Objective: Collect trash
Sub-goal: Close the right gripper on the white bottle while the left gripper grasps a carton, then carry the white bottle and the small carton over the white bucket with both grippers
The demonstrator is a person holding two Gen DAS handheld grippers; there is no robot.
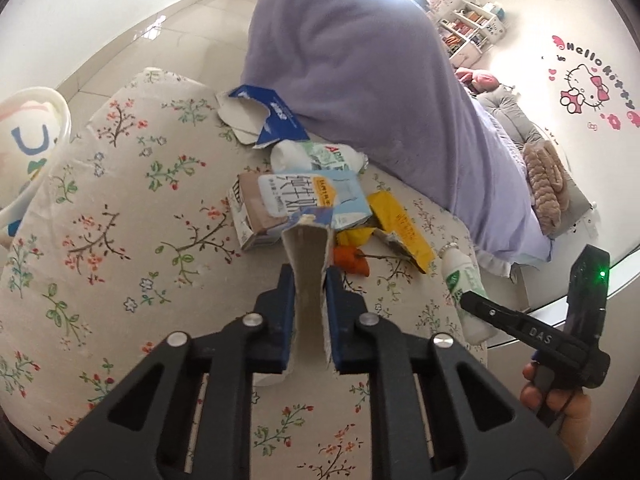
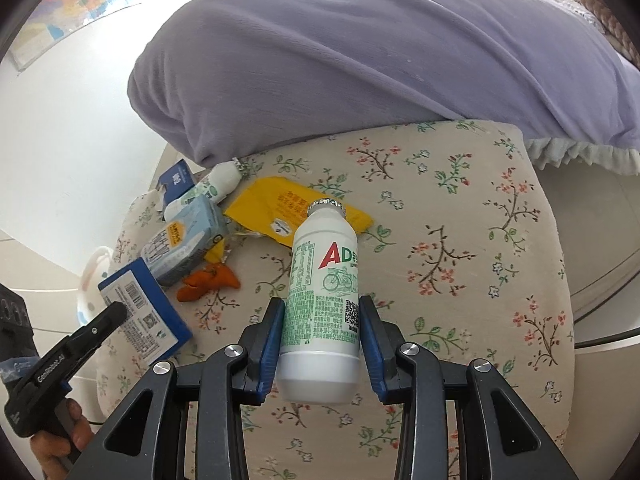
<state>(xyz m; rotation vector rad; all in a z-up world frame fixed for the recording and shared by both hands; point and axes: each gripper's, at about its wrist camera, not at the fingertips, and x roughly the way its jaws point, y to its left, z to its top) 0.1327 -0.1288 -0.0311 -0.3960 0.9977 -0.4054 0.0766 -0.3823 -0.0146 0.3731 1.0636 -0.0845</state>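
My left gripper [image 1: 310, 276] is shut on a flattened blue-and-white cardboard box [image 1: 310, 272], which also shows in the right wrist view [image 2: 148, 316]. My right gripper [image 2: 320, 312] is shut on a white AD milk bottle [image 2: 322, 300], seen in the left wrist view [image 1: 466, 296] too. On the floral cushion [image 2: 460, 260] lie a pale blue milk carton [image 2: 188, 240], a yellow wrapper [image 2: 288, 208], orange peel [image 2: 212, 280], a second white bottle [image 2: 218, 184] and a torn blue box [image 1: 260, 116].
A purple duvet [image 2: 360, 60] lies behind the trash pile. A white bin with a printed pattern [image 1: 28, 136] stands at the left beside the cushion. Tiled floor [image 1: 180, 28] lies beyond. A bed with plush toys [image 1: 548, 184] lies at the right.
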